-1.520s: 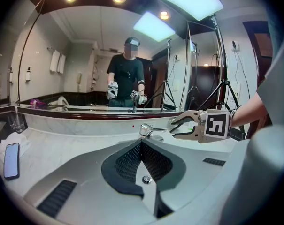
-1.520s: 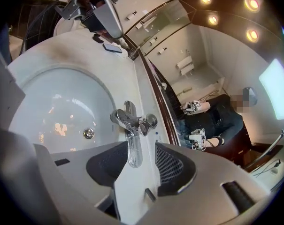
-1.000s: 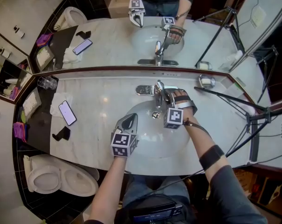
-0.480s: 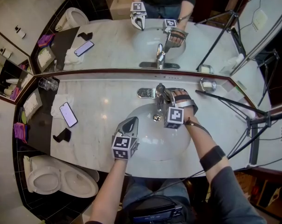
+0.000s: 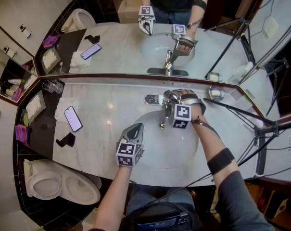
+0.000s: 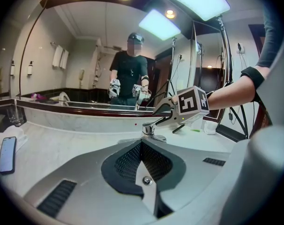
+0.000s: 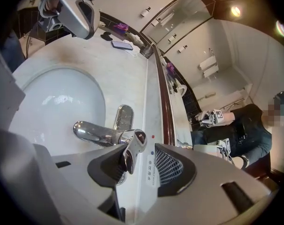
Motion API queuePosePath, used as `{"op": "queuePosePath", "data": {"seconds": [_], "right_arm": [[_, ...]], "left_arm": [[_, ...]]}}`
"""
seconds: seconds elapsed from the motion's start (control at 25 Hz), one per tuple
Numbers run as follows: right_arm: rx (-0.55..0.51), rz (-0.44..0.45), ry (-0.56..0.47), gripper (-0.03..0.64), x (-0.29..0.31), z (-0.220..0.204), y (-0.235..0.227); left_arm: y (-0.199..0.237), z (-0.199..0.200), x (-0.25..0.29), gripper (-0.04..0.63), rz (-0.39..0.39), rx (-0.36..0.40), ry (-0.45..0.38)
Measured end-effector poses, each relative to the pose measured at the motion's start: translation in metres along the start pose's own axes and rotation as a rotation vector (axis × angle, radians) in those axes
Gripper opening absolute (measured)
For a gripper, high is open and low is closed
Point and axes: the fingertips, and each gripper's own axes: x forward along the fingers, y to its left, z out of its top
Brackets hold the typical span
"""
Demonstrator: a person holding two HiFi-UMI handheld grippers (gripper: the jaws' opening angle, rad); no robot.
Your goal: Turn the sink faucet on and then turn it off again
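Right tongs [image 7: 139,150] straddle the faucet lever [image 7: 134,144] at the back of the sink [image 5: 150,153], jaws just narrowing, 1 pad touching, the other apart. Best to close squarely on the lever before lifting, then press it straight down. Left tongs [image 5: 133,130] hover pressed together, empty, over the sink's near rim.

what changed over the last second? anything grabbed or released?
The right tongs rose slightly at the faucet, and their jaws have just been closing somewhat around its lever, which stands between them and seems to touch only one jaw. Nothing was let go. The left tongs over the sink and the phone stayed put.
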Motion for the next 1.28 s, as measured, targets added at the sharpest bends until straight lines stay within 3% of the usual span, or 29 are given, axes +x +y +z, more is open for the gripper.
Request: {"op": "queuePosePath", "data": {"seconds": [0.28, 0.92, 1.28], "right_arm": [[-0.003, 0.078, 0.015, 0.189, 0.004, -0.001, -0.002], [0.083, 0.012, 0.019, 0.196, -0.033, 0.0, 0.006], [0.305, -0.086, -0.008, 0.053, -0.102, -0.023, 0.017]], "left_arm": [[0.012, 0.007, -0.01, 0.0, 0.028, -0.007, -0.016], [-0.003, 0.022, -0.022, 0.0, 0.01, 0.01, -0.038], [-0.019, 0.039, -0.041, 0.0, -0.036, 0.051, -0.054]]}}
